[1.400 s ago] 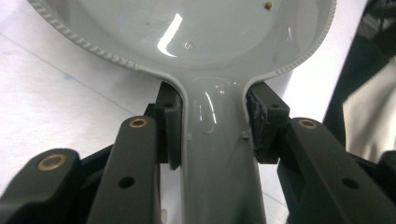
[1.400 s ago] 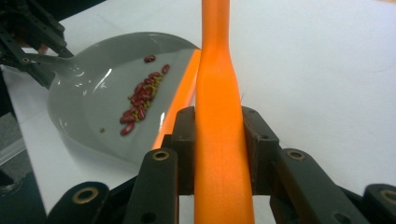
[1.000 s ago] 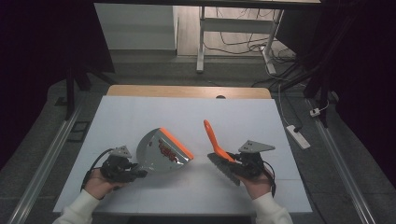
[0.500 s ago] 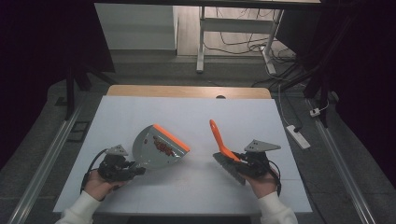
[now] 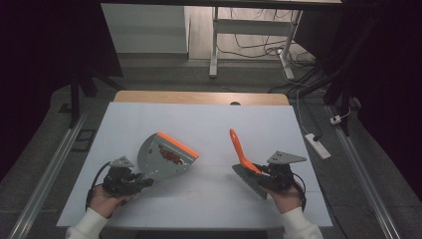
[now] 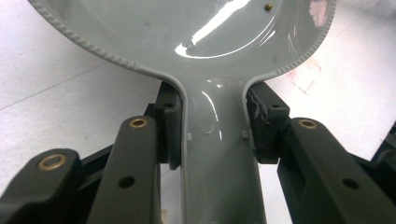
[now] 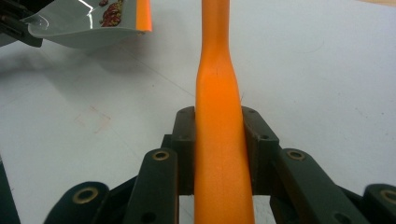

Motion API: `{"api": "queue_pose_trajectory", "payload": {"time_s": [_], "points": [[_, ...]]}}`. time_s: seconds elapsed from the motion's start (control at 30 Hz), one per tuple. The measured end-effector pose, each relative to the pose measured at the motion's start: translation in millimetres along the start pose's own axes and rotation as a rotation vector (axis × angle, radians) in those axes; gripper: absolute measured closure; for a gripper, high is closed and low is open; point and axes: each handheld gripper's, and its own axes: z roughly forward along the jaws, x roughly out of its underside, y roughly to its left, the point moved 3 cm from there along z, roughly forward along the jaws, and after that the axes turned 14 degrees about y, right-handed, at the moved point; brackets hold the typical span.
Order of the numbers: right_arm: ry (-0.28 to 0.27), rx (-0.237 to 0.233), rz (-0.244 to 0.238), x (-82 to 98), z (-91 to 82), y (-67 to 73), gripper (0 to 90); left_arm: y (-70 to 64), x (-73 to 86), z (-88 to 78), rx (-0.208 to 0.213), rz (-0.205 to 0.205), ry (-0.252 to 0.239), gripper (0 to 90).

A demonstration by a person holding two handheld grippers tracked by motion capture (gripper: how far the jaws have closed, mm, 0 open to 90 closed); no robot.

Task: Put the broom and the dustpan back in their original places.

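Black left fingers (image 6: 170,135) tight on grey dustpan (image 6: 219,154) handle, right fingers (image 7: 254,140) tight around orange brush (image 7: 219,140) handle.

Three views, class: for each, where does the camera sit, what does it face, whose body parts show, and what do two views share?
High view: above the table, looking forward and down; both hands and sleeves show.
Left gripper view: on the left gripper, facing the grey dustpan; black fingers show.
Right gripper view: on the right gripper, along the orange brush handle.
Shared: the dustpan's reddish crumbs.

A lab-like workroom: white-covered table (image 5: 199,119), dark surroundings, floor cables (image 5: 254,47), power strip (image 5: 316,145).
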Motion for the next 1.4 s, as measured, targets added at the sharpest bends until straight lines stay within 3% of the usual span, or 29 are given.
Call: {"api": "queue_pose_trajectory", "payload": {"time_s": [0.57,0.83,1.17,1.4], "points": [[0.008,-0.045,0.021,8.8,-1.7,-8.7,70.1,-2.2,1.6,3.5,-0.042,-0.090,-0.023,61.6],[0.029,-0.042,0.029,15.0,-0.3,-11.6,70.1,-0.3,6.4,7.1,-0.095,-0.141,-0.025,61.5],[0.043,-0.026,0.032,20.7,-2.8,-8.3,70.1,-0.7,13.6,8.8,-0.108,-0.201,-0.048,61.5],[0.045,-0.032,0.046,26.0,-5.5,-7.1,70.1,0.5,17.8,9.3,-0.130,-0.279,-0.068,61.5]]}}
